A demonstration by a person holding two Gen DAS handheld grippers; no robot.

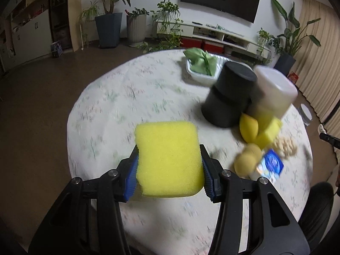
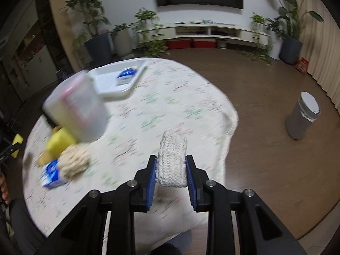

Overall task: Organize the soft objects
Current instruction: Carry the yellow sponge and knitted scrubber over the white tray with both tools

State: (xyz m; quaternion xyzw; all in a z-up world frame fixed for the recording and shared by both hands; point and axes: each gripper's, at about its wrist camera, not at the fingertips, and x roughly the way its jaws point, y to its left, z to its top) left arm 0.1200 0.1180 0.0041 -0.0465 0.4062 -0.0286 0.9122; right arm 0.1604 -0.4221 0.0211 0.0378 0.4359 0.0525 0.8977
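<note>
Both tongs are loaded: left tongs [image 1: 169, 165] squeezing a yellow sponge [image 1: 167, 159], right tongs [image 2: 171, 175] clamping a white knit pad [image 2: 172, 159], both above the desk [image 1: 127, 97]. Looks partway done; a small pile [image 1: 261, 144] sits beside the black canister [image 1: 229, 95], while beyond it the white tray [image 1: 201, 77] holds just a green cloth [image 1: 200, 62].

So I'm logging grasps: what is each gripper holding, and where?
Left gripper: yellow foam sponge, pinched across its two side edges. Right gripper: white knitted pad, held by its sides near the lower end.

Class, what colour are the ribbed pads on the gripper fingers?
Blue ribbed pads, squeezing the yellow foam sponge; clearest in the left wrist view.
</note>
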